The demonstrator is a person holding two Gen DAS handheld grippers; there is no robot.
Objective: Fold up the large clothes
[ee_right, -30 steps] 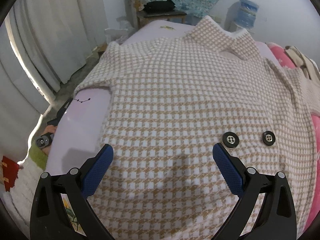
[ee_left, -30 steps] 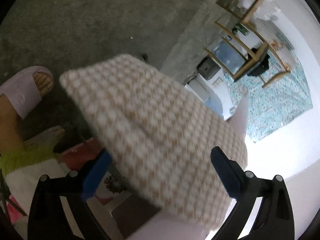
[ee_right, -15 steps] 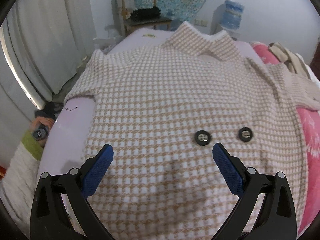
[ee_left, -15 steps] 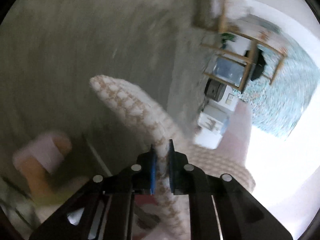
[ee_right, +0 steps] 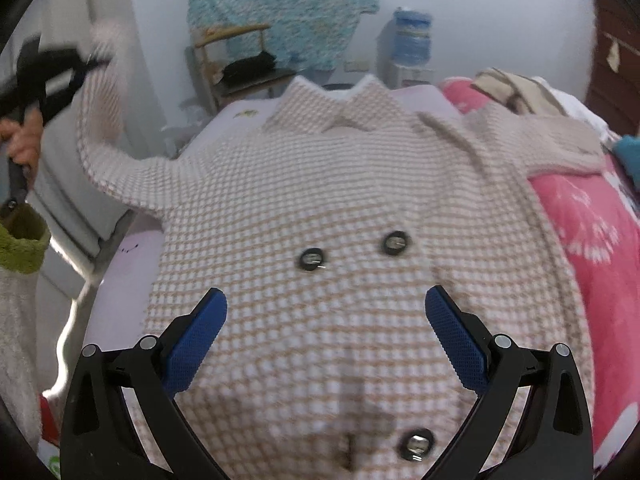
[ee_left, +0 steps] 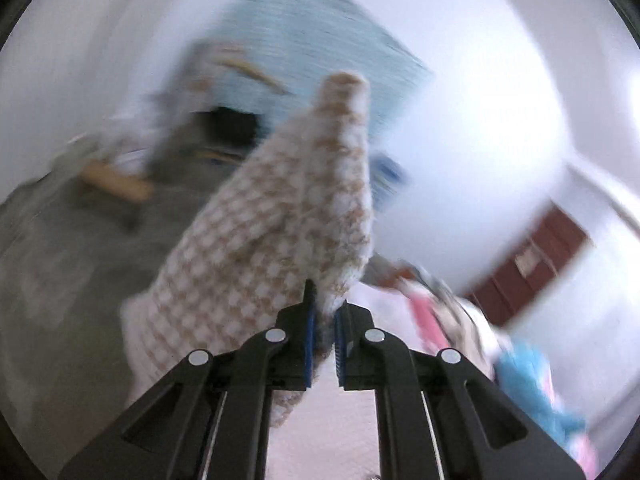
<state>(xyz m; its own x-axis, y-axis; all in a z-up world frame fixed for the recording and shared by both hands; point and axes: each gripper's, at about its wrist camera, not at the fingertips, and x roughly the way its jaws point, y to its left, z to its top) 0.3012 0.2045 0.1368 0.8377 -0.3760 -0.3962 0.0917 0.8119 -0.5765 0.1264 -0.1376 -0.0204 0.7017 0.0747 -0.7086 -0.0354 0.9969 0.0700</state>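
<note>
A beige-and-white checked coat (ee_right: 320, 184) with black buttons (ee_right: 310, 259) lies face up across the bed. Its left sleeve (ee_right: 100, 120) is lifted off the bed's left side. My left gripper (ee_left: 323, 312) is shut on that sleeve's cuff end (ee_left: 280, 220), which stands up blurred in front of the left wrist camera. From the right wrist view the left gripper (ee_right: 86, 60) shows at the upper left, held by a hand (ee_right: 22, 140). My right gripper (ee_right: 326, 320) hovers open above the coat's lower front, with nothing between its blue pads.
A pink patterned blanket (ee_right: 592, 232) and piled clothes (ee_right: 516, 88) cover the bed's right side. Past the head of the bed stand a wooden chair (ee_right: 236, 60) with a dark item and a water dispenser (ee_right: 412, 40). White curtains (ee_right: 112, 8) hang left.
My left gripper shut on the sleeve end, then swung it up from beside the bed, rolling as it rose. The right gripper drifted over the coat, so the buttons sit higher in its view.
</note>
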